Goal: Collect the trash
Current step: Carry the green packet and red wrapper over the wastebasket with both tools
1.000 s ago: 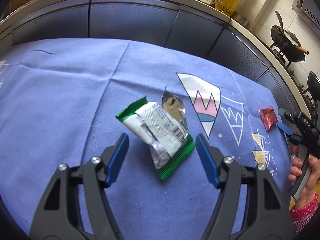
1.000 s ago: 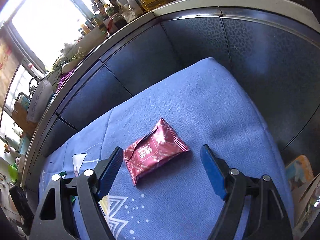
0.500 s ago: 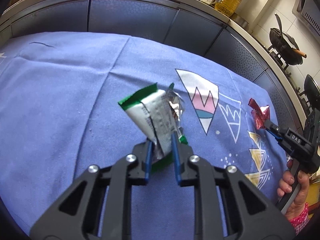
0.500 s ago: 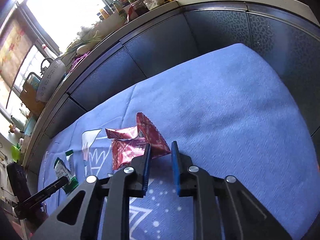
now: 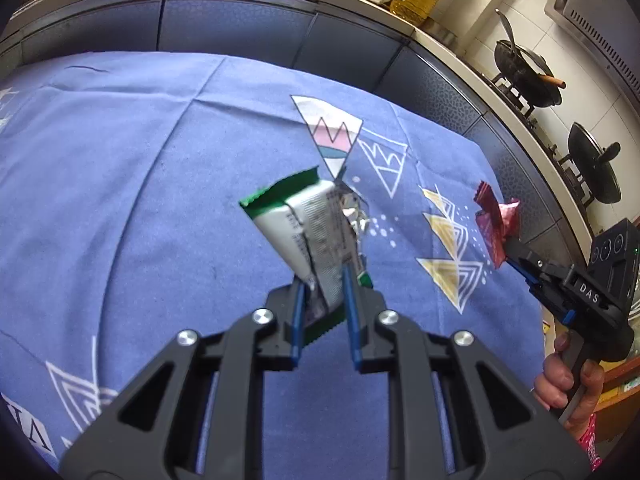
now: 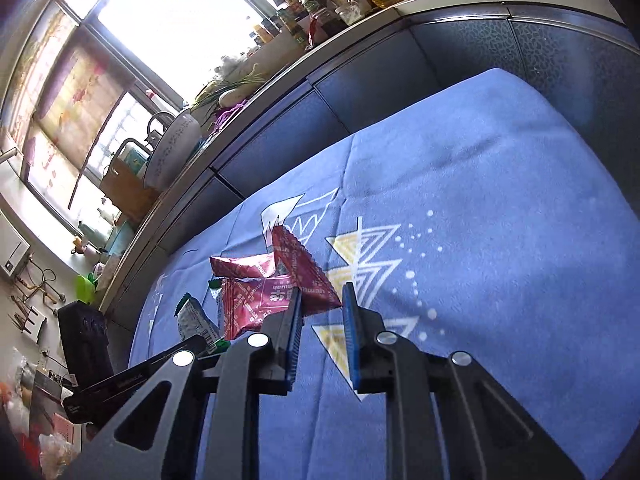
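— Well, which step? And the left gripper (image 5: 323, 300)?
— Pickup done, carry under way, by the look of it. Clenched on the green wrapper (image 5: 308, 232), pinched at its lower end, lifted clear of the blue cloth (image 5: 120, 200), above its middle.
— And the right gripper (image 6: 320, 316)?
— Clamped on the red packet (image 6: 268, 292), crumpled, held up off the cloth toward its right edge; seen also from the left wrist (image 5: 496, 220).
— Any bin in sight?
— None found in either view.
— Next move, then?
— Probably carrying both off the cloth to wherever trash belonged, keeping both grips firm; slippery foil, likely to slide out if loosened.
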Motion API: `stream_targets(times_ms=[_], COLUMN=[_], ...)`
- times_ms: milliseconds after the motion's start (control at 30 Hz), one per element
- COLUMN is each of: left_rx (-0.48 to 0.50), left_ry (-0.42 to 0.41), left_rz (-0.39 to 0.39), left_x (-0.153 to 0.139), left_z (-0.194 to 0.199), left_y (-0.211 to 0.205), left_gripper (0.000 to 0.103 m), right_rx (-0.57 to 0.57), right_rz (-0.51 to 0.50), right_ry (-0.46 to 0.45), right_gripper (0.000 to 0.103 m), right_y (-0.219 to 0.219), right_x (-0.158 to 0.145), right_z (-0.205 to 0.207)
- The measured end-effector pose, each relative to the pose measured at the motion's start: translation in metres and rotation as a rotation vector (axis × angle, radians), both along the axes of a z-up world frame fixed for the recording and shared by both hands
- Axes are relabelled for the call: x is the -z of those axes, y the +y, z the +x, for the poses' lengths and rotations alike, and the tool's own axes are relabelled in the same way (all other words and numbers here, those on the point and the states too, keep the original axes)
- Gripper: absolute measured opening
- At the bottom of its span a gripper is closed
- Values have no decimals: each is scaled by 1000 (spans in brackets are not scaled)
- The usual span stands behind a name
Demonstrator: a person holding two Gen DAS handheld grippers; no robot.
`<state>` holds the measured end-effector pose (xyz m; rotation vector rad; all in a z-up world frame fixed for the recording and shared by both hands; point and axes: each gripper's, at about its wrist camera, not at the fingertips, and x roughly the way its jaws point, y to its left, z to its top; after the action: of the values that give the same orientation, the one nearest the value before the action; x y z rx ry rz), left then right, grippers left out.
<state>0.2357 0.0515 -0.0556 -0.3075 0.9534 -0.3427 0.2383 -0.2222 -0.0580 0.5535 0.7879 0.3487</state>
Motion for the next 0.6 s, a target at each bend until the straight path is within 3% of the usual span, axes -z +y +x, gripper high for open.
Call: stream_targets(times_ms=[600], left_rx=[67], left_ry=[-43], left_rz=[16], left_x=[-21], left_z=[-67], left_y=[-38], left_gripper=[17], right_rx=[33], right_rz=[42], right_ry=[32], right_gripper=[20], right_y=[-36], right_x=[11], right_z=[-54])
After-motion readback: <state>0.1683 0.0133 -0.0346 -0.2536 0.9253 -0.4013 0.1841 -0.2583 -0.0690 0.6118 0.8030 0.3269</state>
